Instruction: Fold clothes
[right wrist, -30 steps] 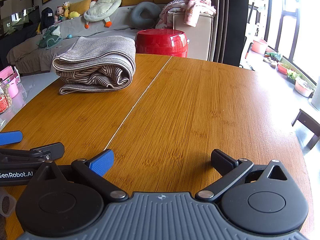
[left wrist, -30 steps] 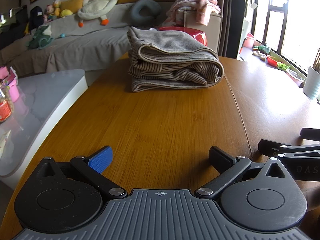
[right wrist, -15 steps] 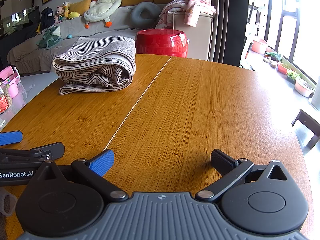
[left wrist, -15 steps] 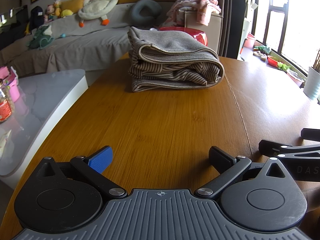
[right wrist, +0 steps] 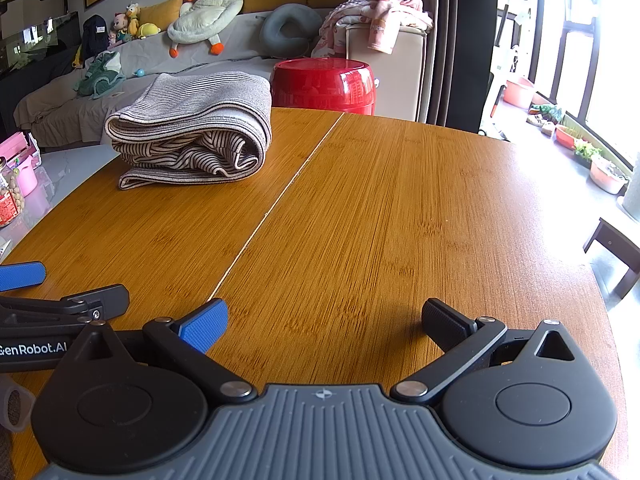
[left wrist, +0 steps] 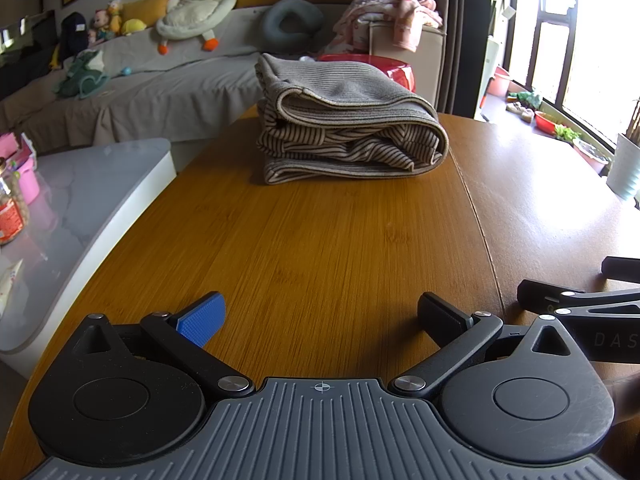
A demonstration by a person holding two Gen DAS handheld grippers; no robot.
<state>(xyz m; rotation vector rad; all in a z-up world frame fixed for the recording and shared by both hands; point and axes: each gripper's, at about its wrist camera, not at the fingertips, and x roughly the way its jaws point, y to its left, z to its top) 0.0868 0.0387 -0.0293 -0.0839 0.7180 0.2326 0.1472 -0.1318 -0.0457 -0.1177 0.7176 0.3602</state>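
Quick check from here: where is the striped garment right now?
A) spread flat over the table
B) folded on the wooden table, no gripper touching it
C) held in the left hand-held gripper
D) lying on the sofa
B: the striped garment sits folded on the wooden table, far ahead of the open, empty left hand-held gripper and right hand-held gripper.

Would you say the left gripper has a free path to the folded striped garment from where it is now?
Probably yes: the left gripper is open, and only bare wooden table lies between it and the folded striped garment ahead.
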